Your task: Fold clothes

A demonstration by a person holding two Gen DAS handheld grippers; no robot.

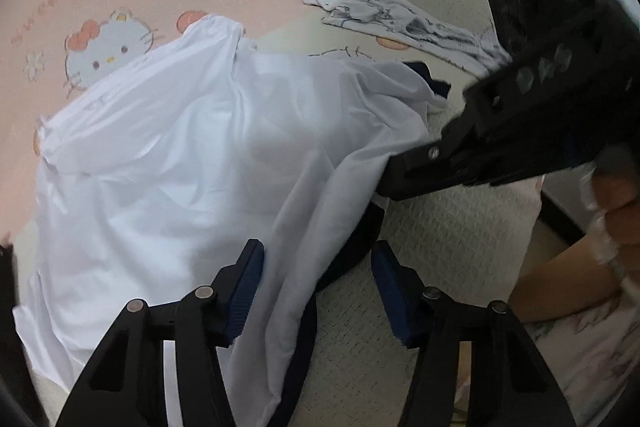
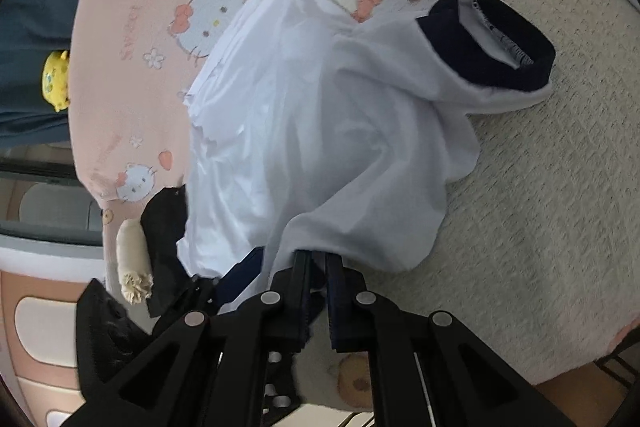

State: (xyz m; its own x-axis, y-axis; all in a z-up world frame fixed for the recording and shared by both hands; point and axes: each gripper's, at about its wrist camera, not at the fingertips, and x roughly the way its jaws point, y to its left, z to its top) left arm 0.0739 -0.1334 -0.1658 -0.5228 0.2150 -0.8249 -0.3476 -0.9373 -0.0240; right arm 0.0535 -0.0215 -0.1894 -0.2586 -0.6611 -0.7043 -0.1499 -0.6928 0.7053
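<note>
A: Item: white shirt (image 2: 304, 131), navy cuffs, heaped on the cartoon bedsheet (image 2: 540, 187). Right gripper (image 2: 316, 267) pinched tight on its near edge.

B: Left gripper (image 1: 318, 291)?

A: Jaws apart, cloth draped between them, unpressed. Risk: one-sided hold; lifting now would likely bunch the shirt, or thin fabric slips free.

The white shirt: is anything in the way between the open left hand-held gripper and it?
Nothing visible blocks it. The white shirt drapes right between the left hand-held gripper and its open pads, with no other object in front. The right hand-held gripper already pinches the shirt's edge off to the side.
</note>
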